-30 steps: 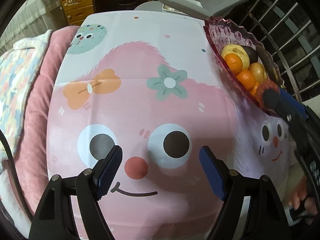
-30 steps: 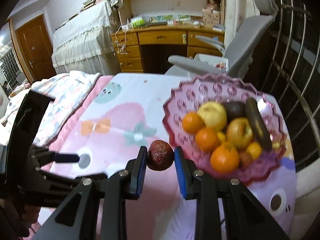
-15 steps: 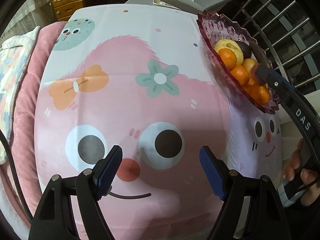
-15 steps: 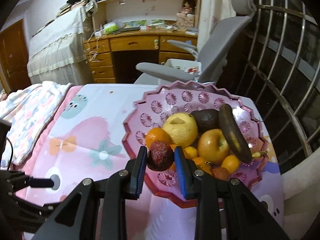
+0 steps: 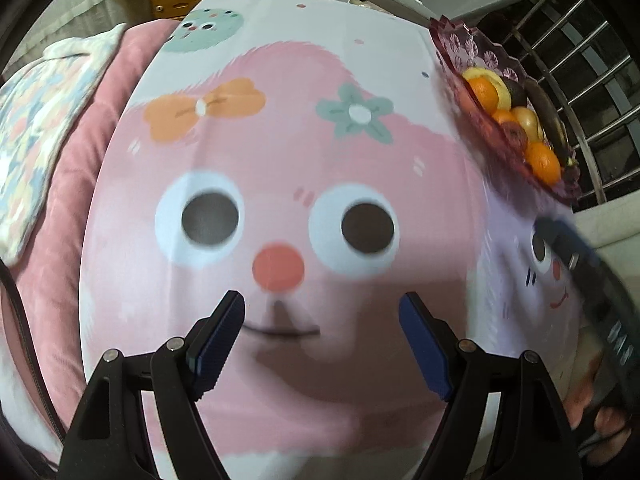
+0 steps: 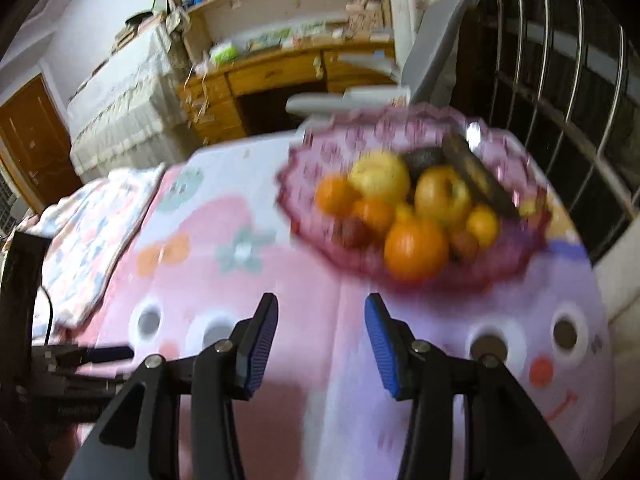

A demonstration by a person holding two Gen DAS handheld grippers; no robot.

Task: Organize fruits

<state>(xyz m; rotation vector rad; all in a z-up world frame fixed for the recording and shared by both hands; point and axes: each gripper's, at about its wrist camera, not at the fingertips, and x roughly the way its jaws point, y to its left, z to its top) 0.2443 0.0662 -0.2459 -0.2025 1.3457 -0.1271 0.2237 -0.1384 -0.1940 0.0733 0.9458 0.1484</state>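
Scanning left to right: left gripper point(image 5: 322, 334) jaws spread wide, nothing between, over the pink cartoon-face tablecloth point(image 5: 280, 152). Right gripper point(image 6: 322, 344) jaws opening, empty. Scalloped pink glass fruit dish point(image 6: 516, 256), piled with oranges, apples and a dark banana, lies ahead and right of the right jaws; right hand nearer, by judgement

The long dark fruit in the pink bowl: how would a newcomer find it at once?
Find the pink scalloped bowl at the table's far right, near the metal railing. Among the heaped fruit, look along the right side, above the yellow apple. The long dark fruit lies there: the only long, nearly black piece among round ones.
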